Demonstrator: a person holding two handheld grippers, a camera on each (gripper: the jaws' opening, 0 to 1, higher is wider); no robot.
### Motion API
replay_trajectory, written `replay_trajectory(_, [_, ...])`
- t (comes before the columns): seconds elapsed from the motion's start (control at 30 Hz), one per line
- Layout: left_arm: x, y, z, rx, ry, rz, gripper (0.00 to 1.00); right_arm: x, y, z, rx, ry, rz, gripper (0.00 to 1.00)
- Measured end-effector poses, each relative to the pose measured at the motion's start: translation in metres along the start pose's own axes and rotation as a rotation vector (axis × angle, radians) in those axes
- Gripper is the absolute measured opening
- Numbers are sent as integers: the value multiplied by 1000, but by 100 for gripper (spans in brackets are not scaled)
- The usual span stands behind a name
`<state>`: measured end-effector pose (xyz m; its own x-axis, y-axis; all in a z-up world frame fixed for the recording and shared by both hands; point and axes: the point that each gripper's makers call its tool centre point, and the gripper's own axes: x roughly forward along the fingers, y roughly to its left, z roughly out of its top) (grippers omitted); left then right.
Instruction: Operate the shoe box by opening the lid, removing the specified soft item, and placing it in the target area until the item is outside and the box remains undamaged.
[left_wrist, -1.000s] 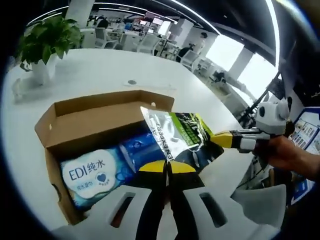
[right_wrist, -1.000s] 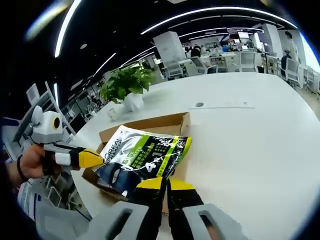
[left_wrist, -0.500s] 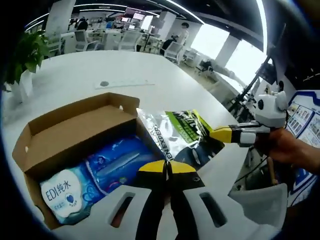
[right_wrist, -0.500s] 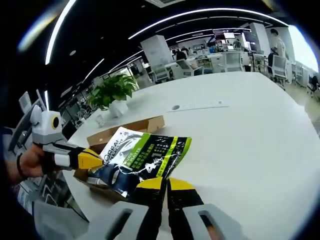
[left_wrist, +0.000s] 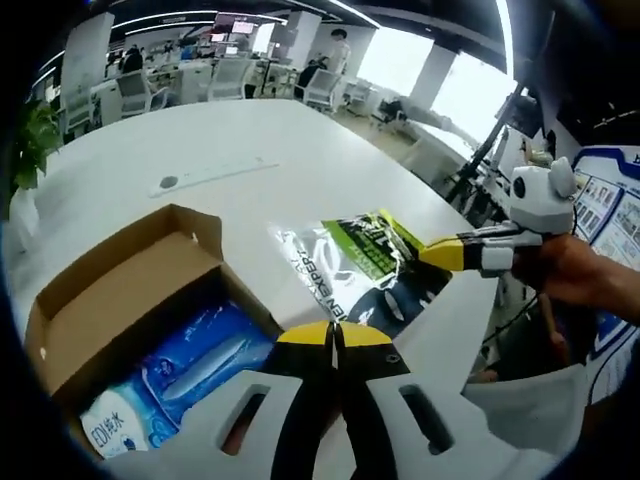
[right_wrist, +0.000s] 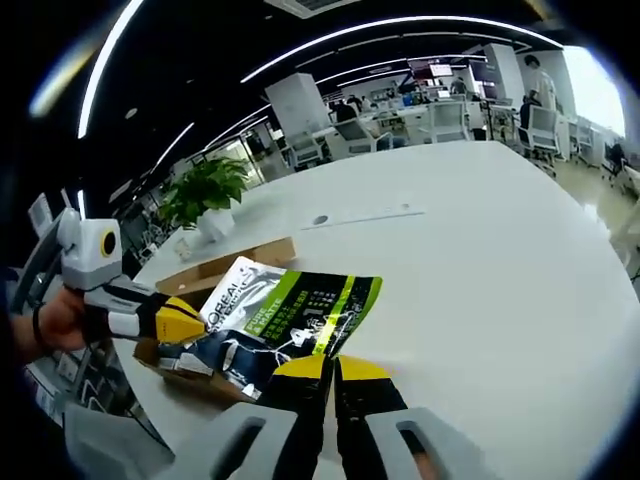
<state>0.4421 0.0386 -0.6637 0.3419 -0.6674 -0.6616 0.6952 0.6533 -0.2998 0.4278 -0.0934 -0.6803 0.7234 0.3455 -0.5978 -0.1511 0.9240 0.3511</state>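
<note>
A silver, green and black soft pouch hangs above the white table, just right of the open cardboard shoe box. My left gripper is shut on the pouch's near edge. The right gripper comes in from the right, yellow tips clamped on the pouch's far corner. In the right gripper view the pouch is stretched between my right gripper, shut on it, and the left gripper. The box lies behind the pouch. Blue wipe packs lie inside the box.
A potted plant stands on the white table beyond the box. A small round port and a long strip sit mid-table. A hand holds the right gripper. Office chairs and desks stand far behind.
Both grippers have carried the pouch from above the box's open top to the right, over bare table. The box has slid left in the left gripper view.
</note>
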Motion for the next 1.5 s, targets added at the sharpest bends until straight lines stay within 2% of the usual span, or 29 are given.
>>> replay_trajectory(0.2, [15, -3, 4, 74, 38, 5, 0, 7, -14, -1, 7, 14, -13, 0])
replay_trajectory(0.43, [34, 5, 0, 86, 78, 4, 0, 15, -25, 0, 14, 22, -11, 0])
replay_trajectory(0.63, [45, 4, -4, 115, 113, 2, 0, 24, -35, -3, 26, 34, -10, 0])
replay_trajectory(0.9, [61, 7, -4, 170, 158, 11, 0, 32, -45, -12, 38, 57, -7, 0])
replay_trajectory(1.5, [99, 7, -1, 270, 238, 18, 1, 44, -67, -16, 50, 83, -20, 0])
